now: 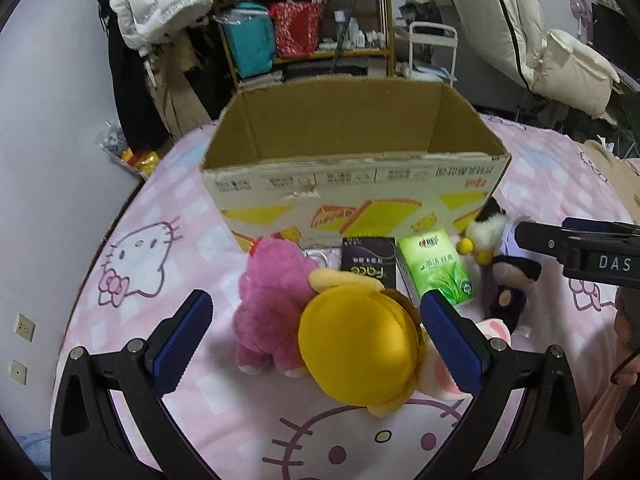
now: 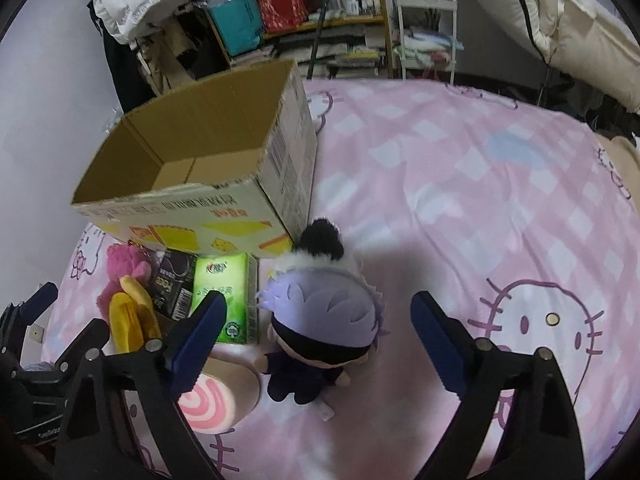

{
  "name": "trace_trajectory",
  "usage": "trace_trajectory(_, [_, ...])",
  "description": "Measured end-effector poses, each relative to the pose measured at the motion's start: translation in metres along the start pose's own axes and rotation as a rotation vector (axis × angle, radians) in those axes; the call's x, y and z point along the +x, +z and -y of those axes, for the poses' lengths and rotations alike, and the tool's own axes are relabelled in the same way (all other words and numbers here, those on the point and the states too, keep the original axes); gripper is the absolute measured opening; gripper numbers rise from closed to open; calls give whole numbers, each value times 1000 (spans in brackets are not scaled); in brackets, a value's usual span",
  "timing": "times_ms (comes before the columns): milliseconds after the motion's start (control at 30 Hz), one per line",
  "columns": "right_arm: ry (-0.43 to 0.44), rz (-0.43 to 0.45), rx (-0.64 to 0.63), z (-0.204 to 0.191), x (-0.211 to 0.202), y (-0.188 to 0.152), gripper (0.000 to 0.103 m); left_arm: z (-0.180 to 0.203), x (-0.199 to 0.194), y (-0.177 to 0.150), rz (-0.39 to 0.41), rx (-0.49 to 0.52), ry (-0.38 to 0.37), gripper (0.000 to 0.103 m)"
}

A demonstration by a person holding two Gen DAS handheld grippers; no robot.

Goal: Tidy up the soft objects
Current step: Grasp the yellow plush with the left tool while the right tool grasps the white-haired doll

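Note:
An open cardboard box (image 1: pixel 352 184) stands on the pink bed. In front of it lie a pink plush bear (image 1: pixel 268 304) and a round yellow plush (image 1: pixel 356 352). My left gripper (image 1: pixel 316 300) hangs open over them, and the yellow plush lies between its blue pads without being squeezed. A doll with lavender hair and dark clothes (image 2: pixel 320 320) lies right of the box corner. My right gripper (image 2: pixel 319 299) is open around it, with a gap on both sides. In the left wrist view, that doll (image 1: pixel 508 280) shows under the right gripper (image 1: pixel 528 236).
A black tissue pack (image 1: pixel 368 264) and a green one (image 1: pixel 436 272) lie against the box front. A pink-and-white swirl cushion (image 2: pixel 216 396) sits by the doll. Shelves (image 1: pixel 304 28), hung jackets and a white cart crowd the far side. The bedspread (image 2: pixel 480 200) stretches right.

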State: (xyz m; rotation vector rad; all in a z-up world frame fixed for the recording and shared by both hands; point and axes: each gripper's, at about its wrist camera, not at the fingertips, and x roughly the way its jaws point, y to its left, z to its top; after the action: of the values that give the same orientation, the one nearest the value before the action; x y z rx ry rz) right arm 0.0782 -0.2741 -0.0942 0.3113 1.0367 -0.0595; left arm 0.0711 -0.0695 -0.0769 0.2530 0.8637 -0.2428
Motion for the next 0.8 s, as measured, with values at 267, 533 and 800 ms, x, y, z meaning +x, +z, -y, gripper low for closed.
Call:
trace_trajectory(267, [-5, -115, 10, 4, 28, -3, 82, 7, 16, -4, -80, 24, -47, 102])
trace_trajectory(533, [-10, -172, 44, 10, 39, -4, 75, 15, 39, -9, -166, 30, -61, 102])
trace_trajectory(800, [-28, -224, 41, 11, 58, -4, 71, 8, 52, -13, -212, -25, -113, 89])
